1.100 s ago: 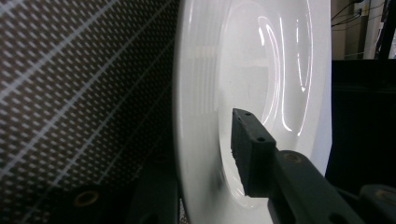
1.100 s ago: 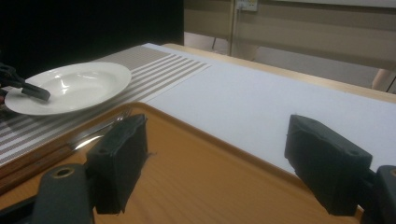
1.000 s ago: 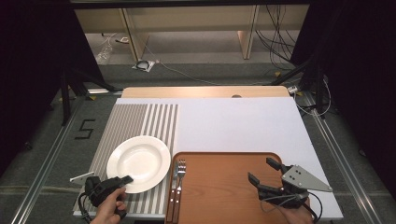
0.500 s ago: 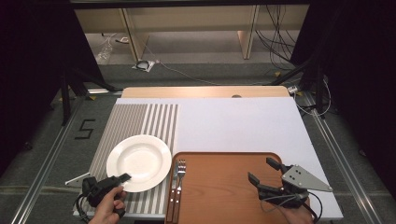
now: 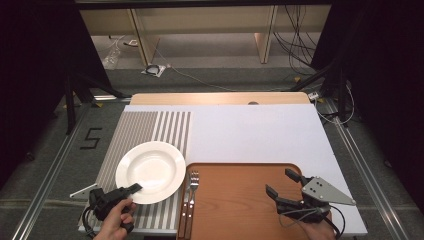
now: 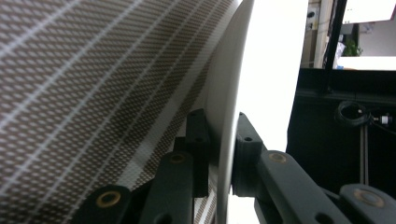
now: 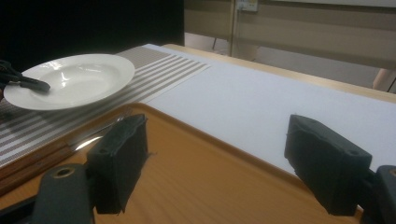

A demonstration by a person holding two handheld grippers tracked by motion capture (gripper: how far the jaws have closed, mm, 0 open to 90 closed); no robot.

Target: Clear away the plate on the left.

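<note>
A white plate [image 5: 151, 171] lies on the striped placemat [image 5: 150, 125] at the table's left. My left gripper [image 5: 134, 188] comes in from the near left and is shut on the plate's near rim. In the left gripper view the rim of the plate [image 6: 261, 70] runs edge-on between the two pads of my left gripper [image 6: 219, 135], which press on it from both sides. My right gripper [image 5: 280, 181] hovers over the near right part of the brown tray [image 5: 240, 200]. In its own view my right gripper [image 7: 215, 140] stands open and empty above the tray [image 7: 196, 177].
A fork [image 5: 192, 181] and a wooden-handled knife [image 5: 184, 212] lie along the tray's left edge, right beside the plate. The white table top [image 5: 250, 130] stretches beyond the tray. Dark floor, metal rails and cables surround the table.
</note>
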